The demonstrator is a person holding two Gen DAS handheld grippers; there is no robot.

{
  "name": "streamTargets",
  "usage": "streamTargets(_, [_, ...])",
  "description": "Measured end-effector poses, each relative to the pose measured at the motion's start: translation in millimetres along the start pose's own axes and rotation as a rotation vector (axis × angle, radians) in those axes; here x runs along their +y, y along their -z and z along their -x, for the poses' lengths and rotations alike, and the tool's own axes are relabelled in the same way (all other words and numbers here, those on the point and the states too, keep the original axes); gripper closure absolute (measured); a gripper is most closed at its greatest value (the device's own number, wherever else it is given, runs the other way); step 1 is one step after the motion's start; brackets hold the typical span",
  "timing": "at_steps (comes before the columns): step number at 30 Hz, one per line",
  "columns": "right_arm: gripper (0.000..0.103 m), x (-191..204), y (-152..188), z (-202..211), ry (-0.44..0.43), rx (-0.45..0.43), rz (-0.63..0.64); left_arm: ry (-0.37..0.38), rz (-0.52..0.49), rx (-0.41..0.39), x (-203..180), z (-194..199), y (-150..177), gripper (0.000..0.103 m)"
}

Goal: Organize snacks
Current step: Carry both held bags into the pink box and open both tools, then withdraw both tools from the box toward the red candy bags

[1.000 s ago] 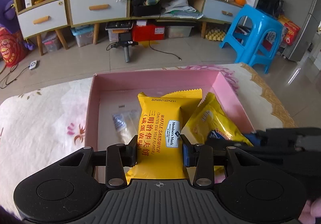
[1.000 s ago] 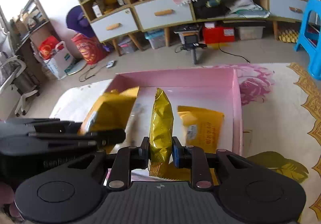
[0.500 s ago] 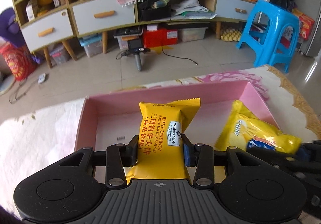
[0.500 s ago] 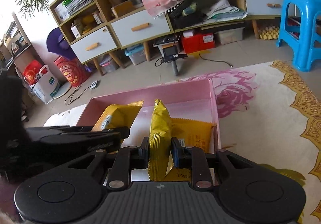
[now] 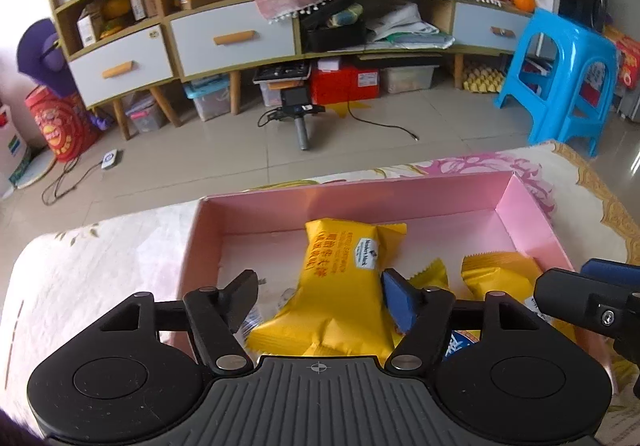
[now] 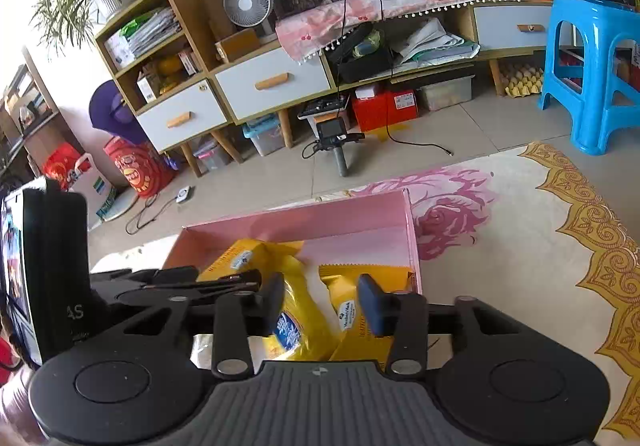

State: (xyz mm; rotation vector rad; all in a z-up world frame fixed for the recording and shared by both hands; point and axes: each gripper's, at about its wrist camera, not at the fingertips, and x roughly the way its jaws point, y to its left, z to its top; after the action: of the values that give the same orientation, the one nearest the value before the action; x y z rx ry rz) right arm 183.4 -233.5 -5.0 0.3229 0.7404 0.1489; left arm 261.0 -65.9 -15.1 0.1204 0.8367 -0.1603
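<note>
Both claws just opening

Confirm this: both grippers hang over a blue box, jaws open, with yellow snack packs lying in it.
Wrong on the colour: the box is pink, as both wrist views show. The rest holds: the left gripper and right gripper stand open over yellow snack packs in it.

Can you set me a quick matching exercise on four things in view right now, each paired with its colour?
Things:
1. box on the table
2. stool on the floor
3. waffle sandwich packet between the left gripper's fingers
4. handle on the middle drawer

Colours:
A. blue
B. wooden orange-tan
C. pink
D. yellow

Pairs: 1-C, 2-A, 3-D, 4-B
</note>
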Motion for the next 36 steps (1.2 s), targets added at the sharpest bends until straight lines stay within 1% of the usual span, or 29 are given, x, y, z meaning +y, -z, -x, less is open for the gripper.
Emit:
streamTargets(1, [0.057,0,0,2,0.001,-0.001,0.0,0.005,0.013,0.002,4,3,1,0.031])
streamTargets(4, [0.05,0,0,7,0.007,-0.003,0.02,0.013,0.052,-0.002,16,17,5,0.027])
streamTargets(9, [0.037,3,0,19,0.019,-0.005,0.054,-0.002,0.104,-0.008,37,37,16,0.021])
streamTargets(12, [0.032,4,0,28,0.018,-0.01,0.052,-0.011,0.118,-0.006,46,47,24,0.02])
streamTargets(15, [0.026,7,2,36,0.01,-0.012,0.049,-0.015,0.119,0.0,52,59,33,0.016])
streamTargets(19, [0.022,11,8,47,0.004,-0.006,0.056,-0.013,0.113,0.011,57,75,48,0.014])
streamTargets(25, [0.019,16,19,60,0.003,0.014,0.077,-0.004,0.124,0.047,63,99,72,0.01])
streamTargets(29, [0.018,20,31,67,0.009,0.035,0.126,0.034,0.159,0.051,70,113,90,0.007])
streamTargets(31, [0.018,22,34,70,0.0,0.046,0.15,0.041,0.143,0.06,71,117,95,0.007])
streamTargets(33, [0.017,22,37,74,-0.004,0.049,0.18,0.045,0.14,0.037,73,125,100,0.007])
streamTargets(36, [0.016,16,44,81,0.015,0.04,0.195,0.046,0.124,0.015,75,133,111,0.007])
